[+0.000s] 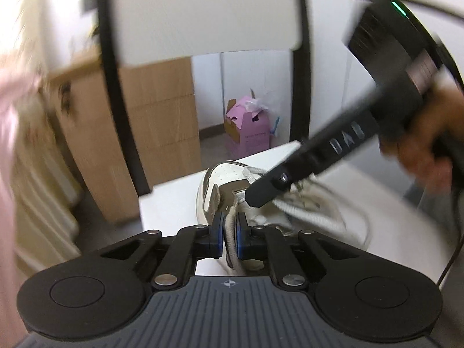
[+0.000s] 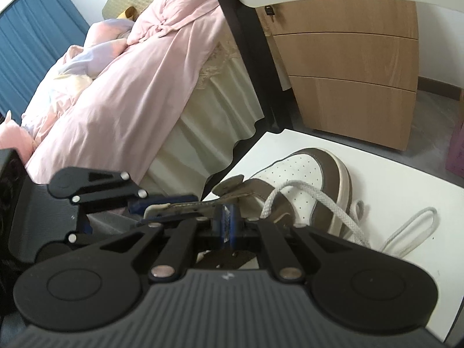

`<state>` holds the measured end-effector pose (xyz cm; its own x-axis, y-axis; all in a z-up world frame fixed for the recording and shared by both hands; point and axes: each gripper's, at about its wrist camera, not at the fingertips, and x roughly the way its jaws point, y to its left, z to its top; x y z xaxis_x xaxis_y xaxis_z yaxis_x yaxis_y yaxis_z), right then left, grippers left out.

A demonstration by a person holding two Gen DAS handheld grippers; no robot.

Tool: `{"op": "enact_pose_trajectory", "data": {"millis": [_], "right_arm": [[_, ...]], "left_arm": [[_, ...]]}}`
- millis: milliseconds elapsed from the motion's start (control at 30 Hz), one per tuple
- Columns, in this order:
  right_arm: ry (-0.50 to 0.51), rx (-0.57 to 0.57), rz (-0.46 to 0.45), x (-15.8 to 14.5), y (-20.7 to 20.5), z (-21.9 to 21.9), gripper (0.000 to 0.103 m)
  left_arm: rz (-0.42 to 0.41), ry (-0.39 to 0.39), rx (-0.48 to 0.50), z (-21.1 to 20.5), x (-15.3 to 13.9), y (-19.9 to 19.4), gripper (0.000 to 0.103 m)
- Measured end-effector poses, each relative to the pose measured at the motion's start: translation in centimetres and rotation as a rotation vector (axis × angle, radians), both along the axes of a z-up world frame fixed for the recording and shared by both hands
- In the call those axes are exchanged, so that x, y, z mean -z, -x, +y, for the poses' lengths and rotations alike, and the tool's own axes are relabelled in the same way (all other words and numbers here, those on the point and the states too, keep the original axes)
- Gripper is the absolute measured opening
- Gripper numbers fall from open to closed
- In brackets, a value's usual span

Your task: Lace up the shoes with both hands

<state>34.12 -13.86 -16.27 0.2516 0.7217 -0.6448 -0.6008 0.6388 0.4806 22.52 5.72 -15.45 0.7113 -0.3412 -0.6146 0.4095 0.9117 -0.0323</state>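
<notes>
One shoe (image 2: pixel 313 191), one lace (image 2: pixel 342 214), two closed grippers (image 1: pixel 229 232)

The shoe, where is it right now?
The shoe lies on the white table, just ahead of both grippers; in the right wrist view its toe points toward the wooden drawers, with loose lace on its right.

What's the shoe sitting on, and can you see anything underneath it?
The shoe rests on a white tabletop, with a loose lace loop lying beside it. Nothing shows under the sole; the shoe's rear is hidden behind the right claw.
</notes>
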Motion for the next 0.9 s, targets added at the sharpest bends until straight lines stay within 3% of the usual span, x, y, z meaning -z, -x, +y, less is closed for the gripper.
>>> {"op": "enact_pose_trajectory", "data": {"millis": [67,300,400,600,800,900], "right_arm": [[0.001,0.008,0.000,0.1,0.0,0.0,0.004],[-0.001,0.034,-0.009,0.1,0.2,0.1,0.004],[0.001,0.044,-0.025,0.0,0.4,0.0,0.003],[0.015,0.061,-0.051,0.0,0.7,0.3,0.003],[0.008,0.084,-0.033,0.5,0.5,0.5,0.003],[0.033,0.096,-0.066,0.2,0.5,0.6,0.003]], "left_arm": [[0.062,0.116,-0.052,1.3,0.1,-0.7,0.009],[0.329,0.656,-0.245,6.7,2.8,-2.8,0.010],[0.402,0.806,-0.296,8.3,4.2,-3.4,0.010],[0.477,0.943,-0.342,9.4,5.4,-3.7,0.010],[0.460,0.904,-0.325,9.1,5.0,-3.5,0.010],[0.455,0.894,-0.323,9.1,4.9,-3.5,0.010]]}}
